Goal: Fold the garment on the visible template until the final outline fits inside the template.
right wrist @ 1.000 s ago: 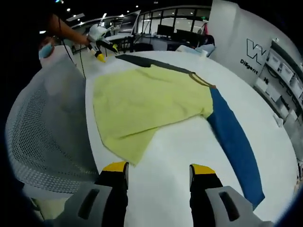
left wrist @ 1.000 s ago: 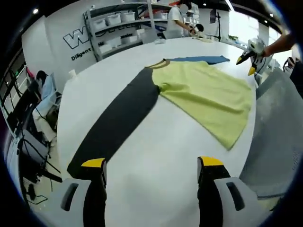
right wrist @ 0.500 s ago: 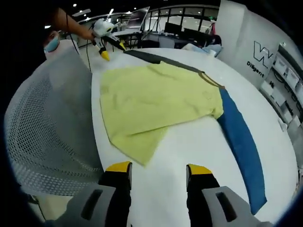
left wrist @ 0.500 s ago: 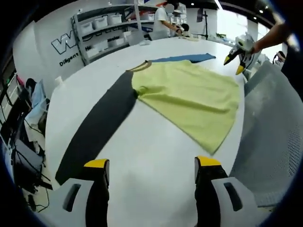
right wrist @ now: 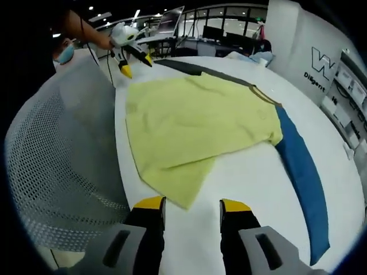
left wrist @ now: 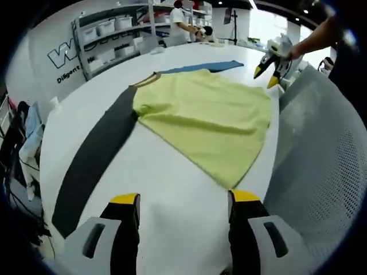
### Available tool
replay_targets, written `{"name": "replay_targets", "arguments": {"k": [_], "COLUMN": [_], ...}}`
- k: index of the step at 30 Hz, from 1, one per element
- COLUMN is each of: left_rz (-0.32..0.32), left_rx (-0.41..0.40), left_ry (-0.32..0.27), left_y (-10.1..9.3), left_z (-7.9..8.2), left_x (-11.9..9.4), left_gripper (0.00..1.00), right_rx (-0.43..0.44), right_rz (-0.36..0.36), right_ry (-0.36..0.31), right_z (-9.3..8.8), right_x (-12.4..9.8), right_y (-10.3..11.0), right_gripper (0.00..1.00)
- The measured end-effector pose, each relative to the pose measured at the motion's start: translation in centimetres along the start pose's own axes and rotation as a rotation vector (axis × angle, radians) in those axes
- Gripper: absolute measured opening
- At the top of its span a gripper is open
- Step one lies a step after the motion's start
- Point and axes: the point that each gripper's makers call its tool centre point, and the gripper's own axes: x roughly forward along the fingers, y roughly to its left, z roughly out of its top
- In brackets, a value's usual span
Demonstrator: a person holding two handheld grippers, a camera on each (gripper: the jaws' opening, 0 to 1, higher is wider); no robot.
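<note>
**Garment spread flat, folding not yet begun**

The garment (left wrist: 206,123) lies unfolded on the white desk (left wrist: 166,189), sleeves outstretched; all folds remain. Left gripper (left wrist: 182,201) and right gripper (right wrist: 192,205) hover at opposite hem corners, fingers released, empty. The left gripper view shows shelving (left wrist: 109,34); the right gripper view, the full blue sleeve (right wrist: 301,172).

We see the garment (left wrist: 200,120) spread flat on the white table (left wrist: 172,189), its yellow-green body lightly wrinkled. One long sleeve is dark grey (left wrist: 92,160), the other blue (right wrist: 301,172), both stretched out straight.
</note>
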Motion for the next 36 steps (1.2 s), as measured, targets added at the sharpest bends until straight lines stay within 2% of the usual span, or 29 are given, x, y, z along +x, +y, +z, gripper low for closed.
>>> {"name": "replay_targets", "arguments": {"k": [5, 10, 17, 25, 30, 34, 36], "left_rz": [-0.054, -0.095, -0.150, -0.160, -0.150, -0.133, -0.130], "left_rx": [0.044, 0.065, 0.082, 0.089, 0.100, 0.106, 0.110], "left_ry": [0.003, 0.017, 0.047, 0.064, 0.068, 0.071, 0.075], "left_y": [-1.1, -2.1, -3.5, -4.1, -4.0, -3.8, -3.9], "left_z": [0.0, -0.1, -0.2, -0.3, -0.5, -0.6, -0.6], "left_x": [0.7, 1.5, 2.5, 3.2, 3.3, 3.4, 3.4], "left_gripper": [0.44, 0.38, 0.24, 0.19, 0.16, 0.11, 0.07], "right_rx": [0.006, 0.017, 0.034, 0.007, 0.021, 0.005, -0.007], "right_rz": [-0.007, -0.004, 0.000, 0.010, 0.006, 0.005, 0.012], "right_ry": [0.014, 0.029, 0.034, 0.059, 0.059, 0.065, 0.070], "right_z": [0.0, -0.1, 0.3, 0.0, -0.1, -0.1, -0.1], "right_x": [0.4, 0.9, 1.8, 2.1, 2.1, 2.2, 2.2], "right_y": [-0.2, -0.1, 0.2, 0.4, 0.4, 0.6, 0.9], "right_gripper": [0.29, 0.24, 0.19, 0.12, 0.11, 0.09, 0.03]}}
